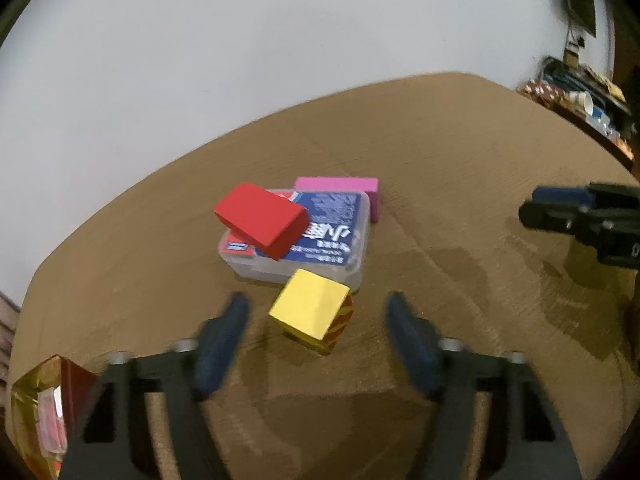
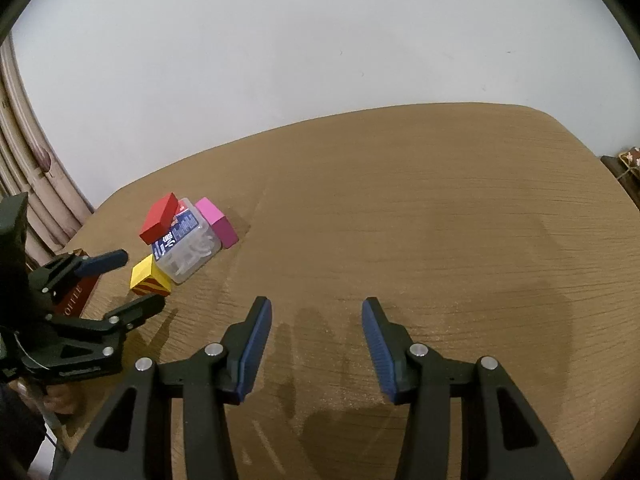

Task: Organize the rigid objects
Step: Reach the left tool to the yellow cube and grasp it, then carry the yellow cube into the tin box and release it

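Fingers first: both grippers stand open with nothing between their blue pads. Those of the left gripper [image 1: 316, 344] flank the yellow block without touching it, and the right gripper [image 2: 316, 344] hovers over bare wood, well apart from the pile.

Largest thing is the table [image 2: 440, 208], brown wood grain, empty across its right side. At its near left edge sits a red-and-gold box [image 1: 36, 412], partly cut off by the frame, so its contents cannot be told.

Next comes the clear case [image 1: 332, 236] with a blue printed label, lying flat in the cluster. A red block [image 1: 260, 220] rests tilted on its top, one end overhanging. A pink block [image 1: 340, 186] lies against its far side, touching or just beside it. The yellow block [image 1: 310, 306], smallest and striped on one face, sits at the case's near corner, just ahead of the left gripper.

Judging by the layout, the step in hand is an approach to pick the yellow block. The next move likely calls for sliding the left fingers forward and down around it, squaring them to its flat faces, then closing, without nudging the case and tipping the red block off.
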Tool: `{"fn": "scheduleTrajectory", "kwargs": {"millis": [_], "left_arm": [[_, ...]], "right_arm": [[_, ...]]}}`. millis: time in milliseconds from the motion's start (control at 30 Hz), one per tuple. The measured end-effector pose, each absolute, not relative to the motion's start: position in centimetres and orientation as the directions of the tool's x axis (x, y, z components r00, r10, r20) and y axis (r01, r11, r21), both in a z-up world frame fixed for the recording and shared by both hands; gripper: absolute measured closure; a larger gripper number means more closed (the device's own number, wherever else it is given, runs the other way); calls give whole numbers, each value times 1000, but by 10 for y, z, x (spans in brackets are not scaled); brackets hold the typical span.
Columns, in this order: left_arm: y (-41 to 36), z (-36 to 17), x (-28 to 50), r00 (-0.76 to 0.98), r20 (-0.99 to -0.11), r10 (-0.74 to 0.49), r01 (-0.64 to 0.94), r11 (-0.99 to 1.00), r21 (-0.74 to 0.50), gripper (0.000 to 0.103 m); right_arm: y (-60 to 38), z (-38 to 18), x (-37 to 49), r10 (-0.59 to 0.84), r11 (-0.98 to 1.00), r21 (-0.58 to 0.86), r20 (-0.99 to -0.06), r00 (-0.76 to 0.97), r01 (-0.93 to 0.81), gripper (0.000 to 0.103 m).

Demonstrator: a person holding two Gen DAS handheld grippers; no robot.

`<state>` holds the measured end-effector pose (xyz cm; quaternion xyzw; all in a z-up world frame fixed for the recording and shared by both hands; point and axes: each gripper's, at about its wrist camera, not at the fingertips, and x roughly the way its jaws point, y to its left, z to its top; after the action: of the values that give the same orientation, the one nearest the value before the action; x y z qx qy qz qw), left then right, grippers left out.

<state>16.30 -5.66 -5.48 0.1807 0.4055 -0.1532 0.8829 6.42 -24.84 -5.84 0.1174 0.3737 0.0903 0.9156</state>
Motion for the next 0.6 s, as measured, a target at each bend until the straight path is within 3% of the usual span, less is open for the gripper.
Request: {"fn": "scheduleTrajectory", "kwargs": {"millis": [33, 133, 400, 600], "left_arm": [[-57, -59, 165, 608, -786, -116, 417, 889, 191, 67], [-51, -63, 162, 587, -795, -152, 415, 900, 133, 75], [-39, -55, 122, 564, -807, -176, 356, 934, 45, 76], [-16, -25, 70, 583, -804, -117, 210, 978, 10, 76]], "right_arm": [[-249, -59, 65, 254, 956, 285, -663, 705, -77, 55], [-253, -58, 63, 254, 953, 294, -659, 708, -69, 55], [-258, -59, 61, 247, 952, 301, -662, 707, -50, 55], [-258, -59, 63, 240, 955, 294, -676, 697, -44, 55]]}}
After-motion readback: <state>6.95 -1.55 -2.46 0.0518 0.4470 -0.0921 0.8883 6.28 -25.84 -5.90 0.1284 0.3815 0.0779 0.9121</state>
